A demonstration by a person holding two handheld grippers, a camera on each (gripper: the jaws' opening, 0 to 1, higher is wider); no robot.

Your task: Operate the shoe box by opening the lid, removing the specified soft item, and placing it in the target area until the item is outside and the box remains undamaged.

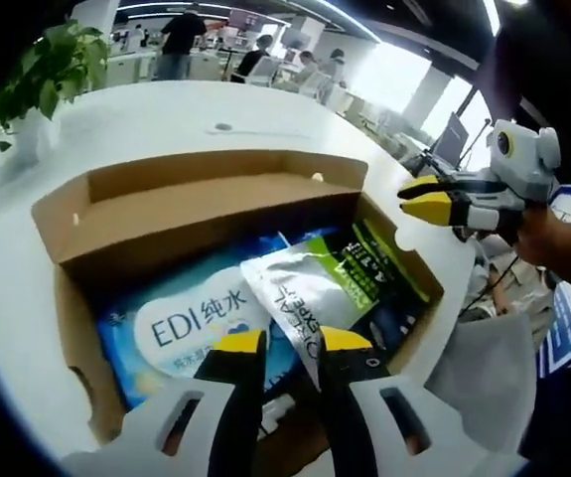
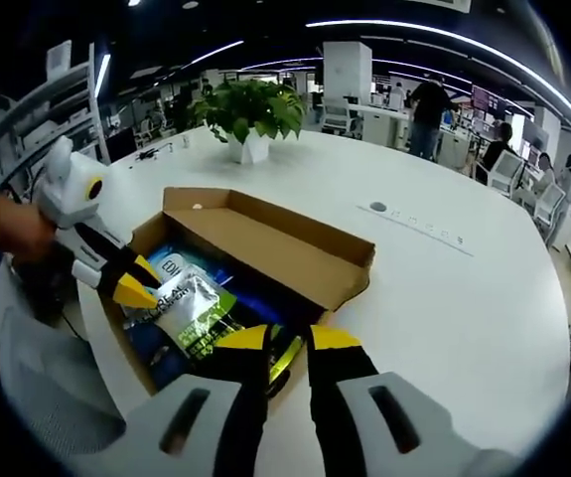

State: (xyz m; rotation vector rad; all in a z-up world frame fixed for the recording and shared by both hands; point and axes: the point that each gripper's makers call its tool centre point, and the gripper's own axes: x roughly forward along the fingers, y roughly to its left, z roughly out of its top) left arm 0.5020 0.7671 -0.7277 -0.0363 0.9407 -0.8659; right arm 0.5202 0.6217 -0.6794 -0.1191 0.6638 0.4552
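Observation:
The brown cardboard shoe box (image 1: 76, 214) (image 2: 350, 268) lies open on the white table, its lid flap folded back. Inside lie a blue wipes pack (image 1: 181, 328) (image 2: 173, 264) and a white and green soft pouch (image 1: 305, 283) (image 2: 186, 303). My left gripper (image 1: 292, 343) (image 2: 134, 290) reaches into the box, its jaws drawn close on the pouch's near corner. My right gripper (image 2: 287, 340) (image 1: 426, 199) hangs just above the box's corner wall with its jaws close together and nothing between them.
A potted green plant (image 2: 250, 114) (image 1: 47, 75) stands on the round white table (image 2: 444, 298) beyond the box. The table's edge runs close to the box on the person's side. Desks and several people are in the background.

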